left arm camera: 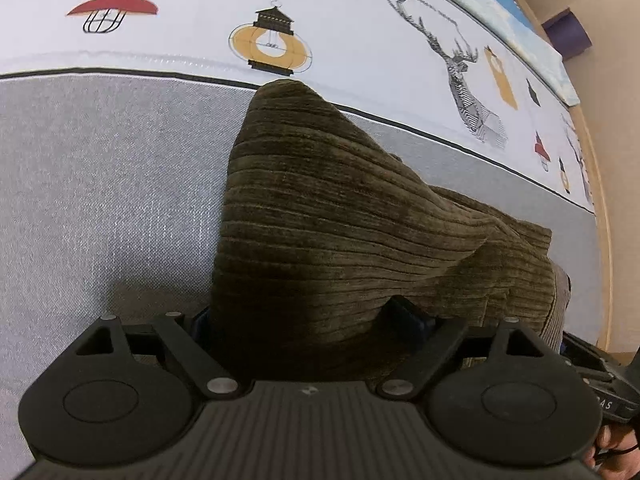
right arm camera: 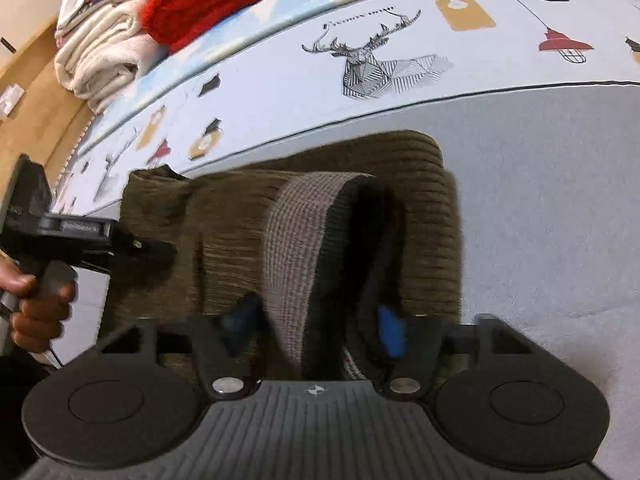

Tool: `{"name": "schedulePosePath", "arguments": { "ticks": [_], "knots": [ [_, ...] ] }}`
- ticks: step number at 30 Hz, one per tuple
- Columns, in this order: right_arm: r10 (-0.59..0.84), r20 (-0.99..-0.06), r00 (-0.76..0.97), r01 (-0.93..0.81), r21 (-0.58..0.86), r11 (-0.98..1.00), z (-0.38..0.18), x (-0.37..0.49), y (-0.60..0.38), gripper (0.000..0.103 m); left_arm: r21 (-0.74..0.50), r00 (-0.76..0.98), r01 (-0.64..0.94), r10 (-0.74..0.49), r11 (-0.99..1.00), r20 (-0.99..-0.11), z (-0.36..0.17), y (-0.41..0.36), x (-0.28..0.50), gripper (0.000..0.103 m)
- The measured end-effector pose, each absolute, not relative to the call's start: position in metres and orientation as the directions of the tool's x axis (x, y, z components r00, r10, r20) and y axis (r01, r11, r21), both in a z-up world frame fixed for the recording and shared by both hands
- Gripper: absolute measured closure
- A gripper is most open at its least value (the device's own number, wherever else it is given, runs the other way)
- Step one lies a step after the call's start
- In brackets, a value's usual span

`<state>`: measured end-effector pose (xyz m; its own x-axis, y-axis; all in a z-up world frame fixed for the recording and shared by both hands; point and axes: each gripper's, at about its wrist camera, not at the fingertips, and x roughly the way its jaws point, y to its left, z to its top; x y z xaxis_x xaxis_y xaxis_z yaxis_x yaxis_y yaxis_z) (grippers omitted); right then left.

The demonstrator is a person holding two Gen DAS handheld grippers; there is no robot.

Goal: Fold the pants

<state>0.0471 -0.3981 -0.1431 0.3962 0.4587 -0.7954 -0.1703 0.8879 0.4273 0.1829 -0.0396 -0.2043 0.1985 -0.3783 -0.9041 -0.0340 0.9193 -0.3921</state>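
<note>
We see the pants point(left arm camera: 340, 220) bunched on the grey bed point(left arm camera: 100, 200), partly folded. Our left claw point(left arm camera: 316, 320) straddles a thick fold, spread wide; whether it pinches we cannot tell. Our right claw point(right arm camera: 316, 324) stands around the waistband point(right arm camera: 296, 240), apparently not yet clamped, ready to lift it.

Pants point(right arm camera: 248, 216) on bed point(right arm camera: 540, 208), towels point(right arm camera: 100, 60) behind, left tool point(right arm camera: 156, 250) at their left

Grey bedspread point(left arm camera: 100, 184), lantern-print border point(left arm camera: 272, 36), tan floor point(right arm camera: 36, 120)
</note>
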Motion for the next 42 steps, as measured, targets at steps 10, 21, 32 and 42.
{"name": "schedulePosePath", "arguments": {
  "ticks": [10, 21, 32, 42],
  "knots": [
    [0.441, -0.748, 0.496, -0.213, 0.388, 0.897, -0.116, 0.044, -0.382, 0.066, -0.376, 0.299, 0.087, -0.384, 0.923, -0.874, -0.16, -0.031, 0.173, 0.07],
    [0.523, -0.624, 0.58, -0.297, 0.436, 0.85, -0.083, 0.079, -0.332, 0.069, -0.3, 0.518, 0.108, -0.311, 0.948, -0.797, -0.107, 0.019, 0.196, 0.07],
    [0.356, -0.767, 0.534, -0.085, 0.37, 0.925, -0.117, 0.148, -0.286, 0.025, -0.247, 0.544, -0.204, -0.1, 0.947, -0.833, -0.111, 0.096, 0.234, 0.028],
    [0.404, -0.837, 0.369, -0.04, 0.42, 0.907, -0.156, 0.163, -0.273, 0.016, -0.36, 0.276, -0.271, -0.286, 0.893, -0.917, -0.175, 0.114, 0.237, 0.042]
  ]
}}
